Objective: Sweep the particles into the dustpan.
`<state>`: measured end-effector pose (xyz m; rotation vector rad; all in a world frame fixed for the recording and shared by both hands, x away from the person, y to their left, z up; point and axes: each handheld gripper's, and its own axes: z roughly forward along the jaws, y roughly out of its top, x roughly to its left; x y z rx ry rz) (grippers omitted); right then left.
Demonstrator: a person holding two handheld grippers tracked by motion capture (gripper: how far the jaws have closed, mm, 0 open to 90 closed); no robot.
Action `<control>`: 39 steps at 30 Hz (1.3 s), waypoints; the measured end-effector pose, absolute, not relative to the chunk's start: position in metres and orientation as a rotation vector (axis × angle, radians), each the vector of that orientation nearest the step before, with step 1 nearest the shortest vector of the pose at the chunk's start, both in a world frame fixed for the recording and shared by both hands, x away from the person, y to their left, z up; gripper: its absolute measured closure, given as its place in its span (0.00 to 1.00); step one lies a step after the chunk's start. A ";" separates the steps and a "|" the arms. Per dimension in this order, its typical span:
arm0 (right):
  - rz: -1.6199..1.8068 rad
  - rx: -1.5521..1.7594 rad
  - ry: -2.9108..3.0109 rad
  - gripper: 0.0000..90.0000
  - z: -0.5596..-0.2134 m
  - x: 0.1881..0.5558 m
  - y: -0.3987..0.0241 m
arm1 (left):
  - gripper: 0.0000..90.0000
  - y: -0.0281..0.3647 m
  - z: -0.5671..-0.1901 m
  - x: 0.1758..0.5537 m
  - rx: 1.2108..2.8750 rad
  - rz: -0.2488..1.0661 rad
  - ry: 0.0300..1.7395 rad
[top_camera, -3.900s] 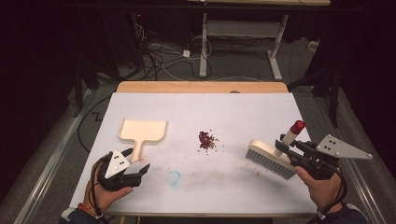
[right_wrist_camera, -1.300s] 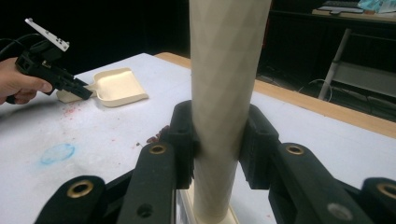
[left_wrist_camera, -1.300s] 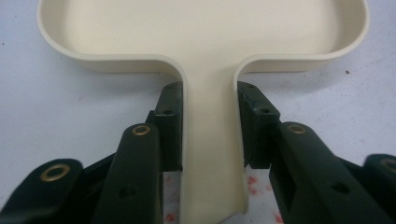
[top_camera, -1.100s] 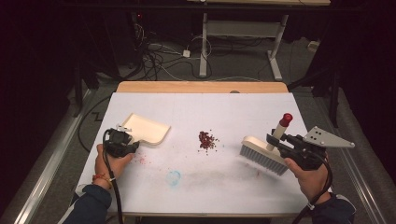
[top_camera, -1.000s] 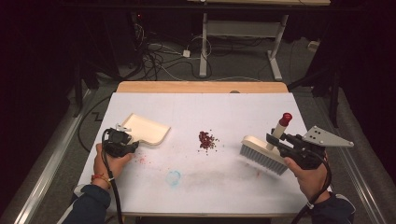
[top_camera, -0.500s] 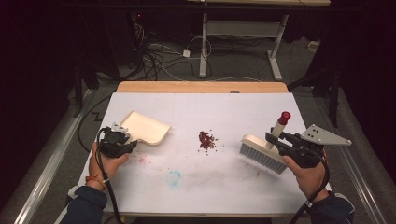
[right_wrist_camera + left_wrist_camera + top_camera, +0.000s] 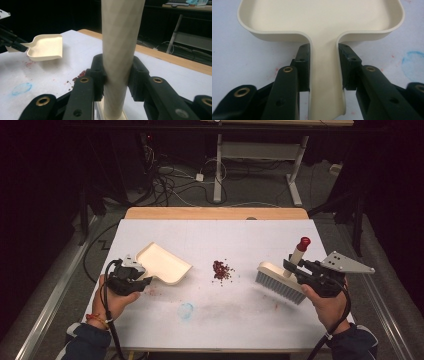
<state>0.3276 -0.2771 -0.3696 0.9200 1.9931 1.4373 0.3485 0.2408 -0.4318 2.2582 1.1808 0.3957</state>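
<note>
Lifted since earlier and tilted, the cream plastic dustpan [image 7: 164,263] sits clamped by its handle in the left gripper [image 7: 131,279], the right gripper [image 7: 300,269] clamps the cream-handled brush [image 7: 281,281] (bristles down), red crumbs [image 7: 221,269] between them remain unswept

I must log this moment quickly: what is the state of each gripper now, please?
Left gripper: closed on the dustpan handle.
Right gripper: closed on the brush handle.

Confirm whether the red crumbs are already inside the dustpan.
No. The red crumbs lie on the white table, apart from the dustpan.
</note>
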 end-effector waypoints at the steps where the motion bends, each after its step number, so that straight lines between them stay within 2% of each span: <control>1: 1.437 0.923 1.989 0.78 -0.370 0.328 -0.276 | 0.71 0.240 -0.432 0.347 2.266 0.394 1.172; 23: 1.406 0.962 1.994 0.78 -0.373 0.354 -0.267 | 0.72 0.213 -0.431 0.316 2.403 0.329 0.990; 39: 1.383 0.972 1.980 0.78 -0.373 0.376 -0.255 | 0.71 0.189 -0.442 0.310 2.481 0.275 0.910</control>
